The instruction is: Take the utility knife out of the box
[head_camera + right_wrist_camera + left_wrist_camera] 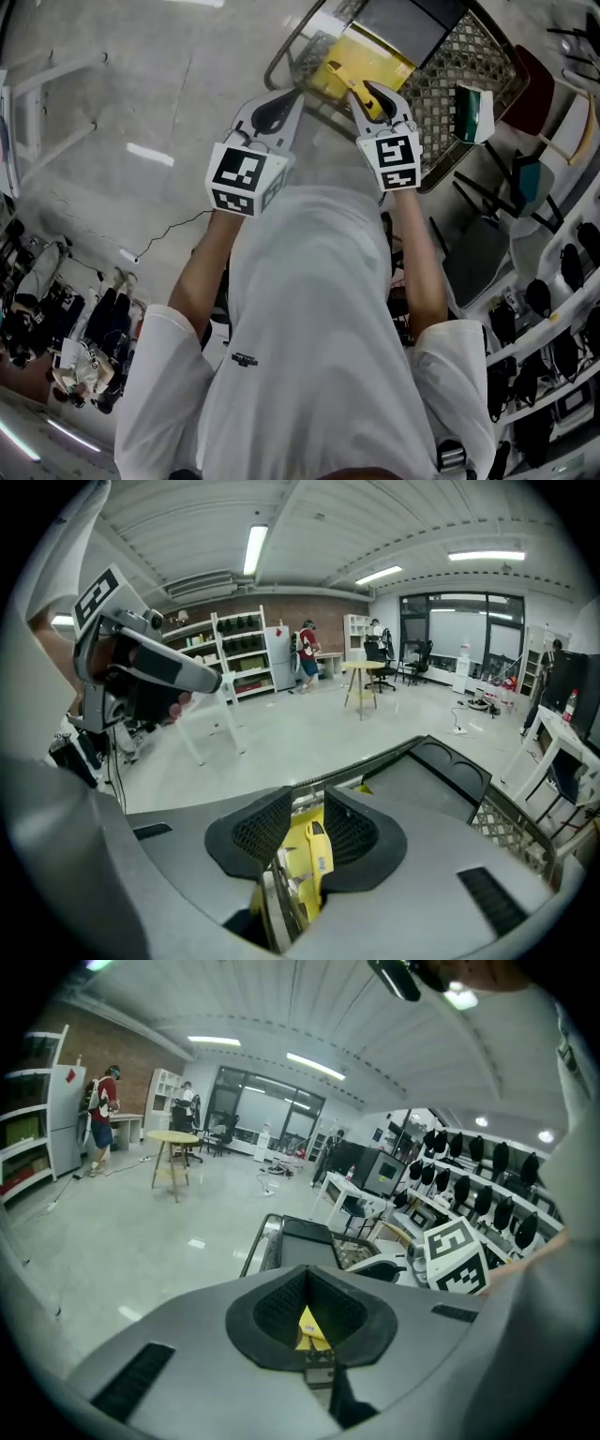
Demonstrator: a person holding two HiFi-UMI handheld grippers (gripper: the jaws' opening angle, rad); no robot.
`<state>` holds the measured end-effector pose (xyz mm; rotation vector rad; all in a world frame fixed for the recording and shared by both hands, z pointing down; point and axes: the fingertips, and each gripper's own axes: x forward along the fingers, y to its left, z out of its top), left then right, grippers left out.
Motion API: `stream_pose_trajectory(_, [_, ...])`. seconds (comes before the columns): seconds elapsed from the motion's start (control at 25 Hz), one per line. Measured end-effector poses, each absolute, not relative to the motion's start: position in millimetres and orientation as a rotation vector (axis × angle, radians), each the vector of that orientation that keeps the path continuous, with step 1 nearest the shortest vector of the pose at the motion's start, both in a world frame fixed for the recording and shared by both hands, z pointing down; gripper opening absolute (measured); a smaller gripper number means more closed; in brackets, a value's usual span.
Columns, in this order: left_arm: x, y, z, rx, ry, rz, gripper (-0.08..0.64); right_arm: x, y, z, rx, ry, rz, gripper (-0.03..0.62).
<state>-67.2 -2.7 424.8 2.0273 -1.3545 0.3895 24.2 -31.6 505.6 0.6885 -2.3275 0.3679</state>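
Note:
A yellow box [367, 62] lies in a wire basket [469, 52] in front of me. In the right gripper view a long yellow utility knife [320, 853] with a dark end lies on the yellow box [292, 874], seen through the gap between the jaws. My right gripper [372, 94] [307, 799] hangs over the box's near edge, open; its pads do not touch the knife. My left gripper [296, 94] [306, 1271] is at the basket's near left rim, its fingertips meeting. Only a yellow sliver [310, 1328] shows below them.
A dark flat panel [405, 23] [427, 794] lies in the basket beyond the box. A green and white carton [474, 112] stands at the basket's right rim. Chairs and shelves of gear [548, 281] crowd the right side. A round table [364, 682] stands far off on the grey floor.

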Motion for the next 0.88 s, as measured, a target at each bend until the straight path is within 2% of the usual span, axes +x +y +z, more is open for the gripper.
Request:
stream_pose_trajectory(0.32, [-81.5,-4.6,474.5,1.946,-1.401,0.408,0.000,24.2,-31.6,592.8,0.573,-2.176,0.359,0.129])
stream_pose_trajectory(0.88, [-60.4,18.3,544.1,1.889,-1.272,0.525,0.000,27.9,-23.6,689.7,0.413,-1.911,0.330,0.127])
